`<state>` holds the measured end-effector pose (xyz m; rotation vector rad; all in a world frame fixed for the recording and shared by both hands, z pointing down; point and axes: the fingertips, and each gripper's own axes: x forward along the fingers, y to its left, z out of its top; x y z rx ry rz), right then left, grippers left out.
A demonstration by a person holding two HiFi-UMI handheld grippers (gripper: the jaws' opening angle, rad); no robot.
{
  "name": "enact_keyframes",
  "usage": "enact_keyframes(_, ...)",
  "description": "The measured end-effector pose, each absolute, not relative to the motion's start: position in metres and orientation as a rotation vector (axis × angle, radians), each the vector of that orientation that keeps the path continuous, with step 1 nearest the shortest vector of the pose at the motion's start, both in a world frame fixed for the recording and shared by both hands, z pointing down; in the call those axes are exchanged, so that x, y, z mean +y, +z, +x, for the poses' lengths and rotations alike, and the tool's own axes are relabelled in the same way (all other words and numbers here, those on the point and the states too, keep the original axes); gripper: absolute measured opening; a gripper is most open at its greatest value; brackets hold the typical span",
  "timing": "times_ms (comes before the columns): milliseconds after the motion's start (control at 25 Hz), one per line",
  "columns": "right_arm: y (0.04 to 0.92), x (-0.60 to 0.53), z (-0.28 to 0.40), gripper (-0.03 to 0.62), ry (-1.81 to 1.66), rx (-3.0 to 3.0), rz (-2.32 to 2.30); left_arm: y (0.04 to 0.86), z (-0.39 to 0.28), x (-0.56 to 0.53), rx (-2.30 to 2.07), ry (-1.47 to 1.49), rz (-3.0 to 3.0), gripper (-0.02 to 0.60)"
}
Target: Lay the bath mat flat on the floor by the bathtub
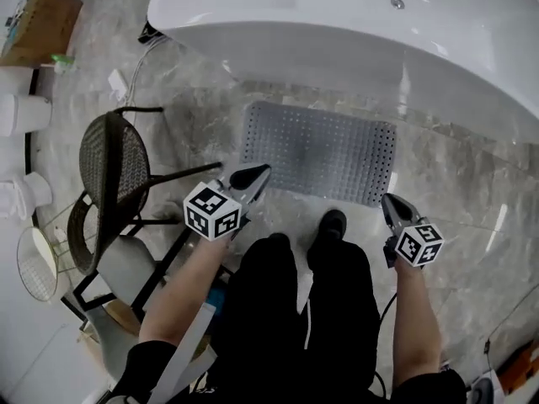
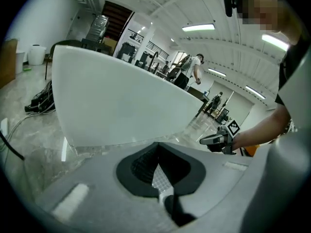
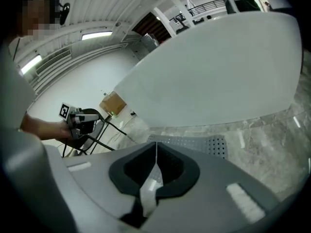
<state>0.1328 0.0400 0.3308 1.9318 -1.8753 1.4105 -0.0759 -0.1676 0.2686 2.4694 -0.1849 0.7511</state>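
The grey perforated bath mat (image 1: pixel 318 152) lies flat on the marble floor, right beside the white bathtub (image 1: pixel 354 32). Both grippers are held up above the floor, in front of the person's body and clear of the mat. The left gripper (image 1: pixel 257 173) is shut with nothing in it, over the mat's near left corner. The right gripper (image 1: pixel 390 202) is shut and empty too, near the mat's right end. In the left gripper view the jaws (image 2: pixel 156 148) meet against the tub wall (image 2: pixel 121 101). The right gripper view shows the shut jaws (image 3: pixel 156 147) above the mat (image 3: pixel 194 143).
A black wire chair (image 1: pixel 114 162) stands left of the mat, with white containers (image 1: pixel 21 112) and a cardboard box (image 1: pixel 42 23) beyond it. The person's shoes (image 1: pixel 330 224) stand at the mat's near edge. Cables (image 2: pixel 41 101) lie by the tub's end.
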Motion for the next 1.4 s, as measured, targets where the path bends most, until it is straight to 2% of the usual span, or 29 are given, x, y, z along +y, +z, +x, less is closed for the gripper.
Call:
enact_keyframes(320,0.142,0.043,0.084,0.000,1.386,-2.041,1.789,0.064,-0.054,-0.113,-0.154,0.618,2.474,0.005)
enact_keyframes(600,0.037,0.019,0.054,0.000,1.359,-2.243,1.688,-0.046,-0.024,-0.044,-0.023,0.667,2.598,0.005)
enact_keyframes(920,-0.055,-0.025,0.041,0.000,1.108,-2.390,1.844,-0.128,-0.055,-0.054,-0.102,0.594,2.659,0.005)
enact_keyframes(1400,-0.155,-0.009,-0.056,0.000,0.957,-2.487,1.684,-0.178,-0.134,-0.039,-0.169,0.325,2.673,0.005)
